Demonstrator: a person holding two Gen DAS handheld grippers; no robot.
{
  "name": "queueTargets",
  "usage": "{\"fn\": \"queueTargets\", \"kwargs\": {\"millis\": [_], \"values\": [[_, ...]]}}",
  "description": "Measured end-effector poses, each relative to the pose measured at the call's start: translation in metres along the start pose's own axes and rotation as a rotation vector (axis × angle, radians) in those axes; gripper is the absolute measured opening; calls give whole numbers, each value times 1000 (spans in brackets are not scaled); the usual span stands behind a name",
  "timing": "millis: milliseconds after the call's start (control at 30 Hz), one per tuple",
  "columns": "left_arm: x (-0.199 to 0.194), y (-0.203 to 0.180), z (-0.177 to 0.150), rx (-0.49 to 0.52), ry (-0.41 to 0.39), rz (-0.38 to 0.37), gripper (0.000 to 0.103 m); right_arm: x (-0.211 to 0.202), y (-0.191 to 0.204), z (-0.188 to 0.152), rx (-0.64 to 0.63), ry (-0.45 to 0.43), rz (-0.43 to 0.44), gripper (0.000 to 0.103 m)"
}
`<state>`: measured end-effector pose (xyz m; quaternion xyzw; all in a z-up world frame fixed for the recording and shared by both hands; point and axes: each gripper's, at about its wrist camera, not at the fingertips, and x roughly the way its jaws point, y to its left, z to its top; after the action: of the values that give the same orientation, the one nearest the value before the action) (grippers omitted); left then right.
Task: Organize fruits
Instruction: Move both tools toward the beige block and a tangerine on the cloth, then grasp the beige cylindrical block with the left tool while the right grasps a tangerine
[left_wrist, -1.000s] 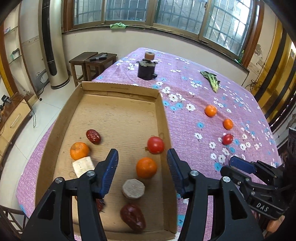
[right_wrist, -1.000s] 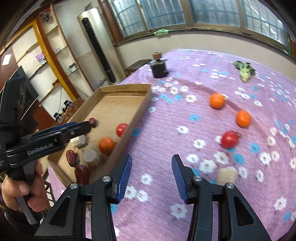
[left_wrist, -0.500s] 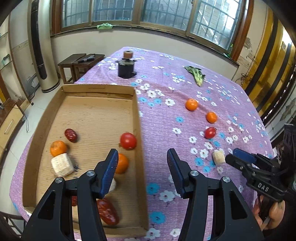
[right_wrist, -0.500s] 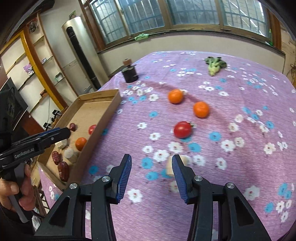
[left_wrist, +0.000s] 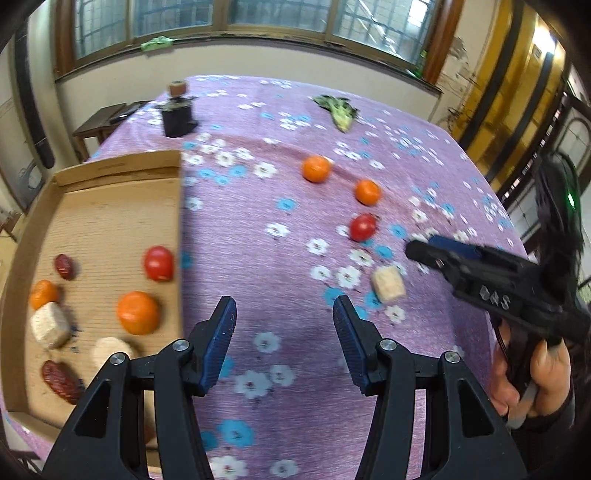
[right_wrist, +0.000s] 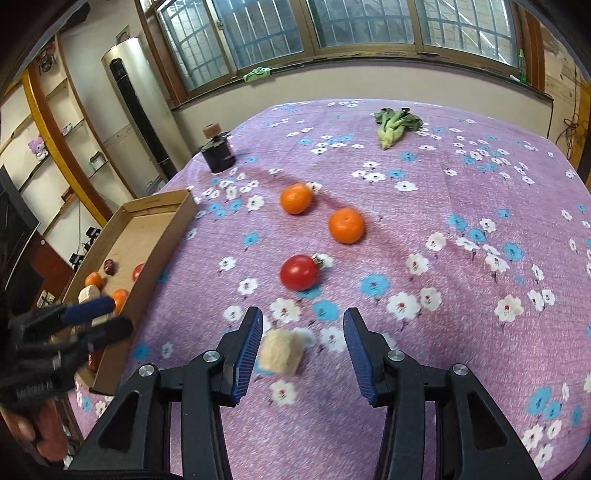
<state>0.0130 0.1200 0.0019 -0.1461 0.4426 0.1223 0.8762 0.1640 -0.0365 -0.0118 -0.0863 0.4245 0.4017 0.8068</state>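
The right gripper (right_wrist: 303, 347) is hanging open around the pale block (right_wrist: 281, 352) near the table's (right_wrist: 461, 302) front edge, not squeezing it, while the left gripper (left_wrist: 283, 339) is hanging open and empty beside the box (left_wrist: 110, 214).

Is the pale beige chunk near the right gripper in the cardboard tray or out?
Out: the pale beige chunk lies on the purple floral tablecloth, beside the cardboard tray.
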Motion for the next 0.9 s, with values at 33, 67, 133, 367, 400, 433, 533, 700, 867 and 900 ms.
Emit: {"fn": "queueTargets", "kwargs": {"millis": [33, 67, 133, 367, 400, 433, 533, 700, 867, 900], "values": [[3, -4, -1, 8, 6, -9, 53, 2, -4, 3, 2, 2, -3, 47], [6, -8, -2, 17, 13, -18, 53, 4, -6, 5, 3, 4, -6, 47], [15, -16, -3, 32, 37, -40, 53, 8, -10, 10, 1, 5, -13, 48], [41, -46, 0, 59, 89, -127, 53, 27, -19, 31, -10, 2, -17, 48], [45, -50, 2, 63, 95, -140, 53, 31, -20, 36, -8, 5, -18, 48], [49, -54, 3, 67, 97, -149, 53, 37, -21, 41, -7, 9, -16, 47], [62, -65, 6, 75, 110, -163, 53, 52, -22, 53, -16, 19, -18, 47], [80, -75, 13, 75, 110, -159, 54, 78, -22, 64, -29, 44, -37, 47], [83, -74, 16, 80, 77, -173, 28, 93, -28, 64, -24, 48, -55, 34], [83, -70, 16, 64, 82, -208, 28, 91, -28, 62, -19, 50, -50, 34]]}}
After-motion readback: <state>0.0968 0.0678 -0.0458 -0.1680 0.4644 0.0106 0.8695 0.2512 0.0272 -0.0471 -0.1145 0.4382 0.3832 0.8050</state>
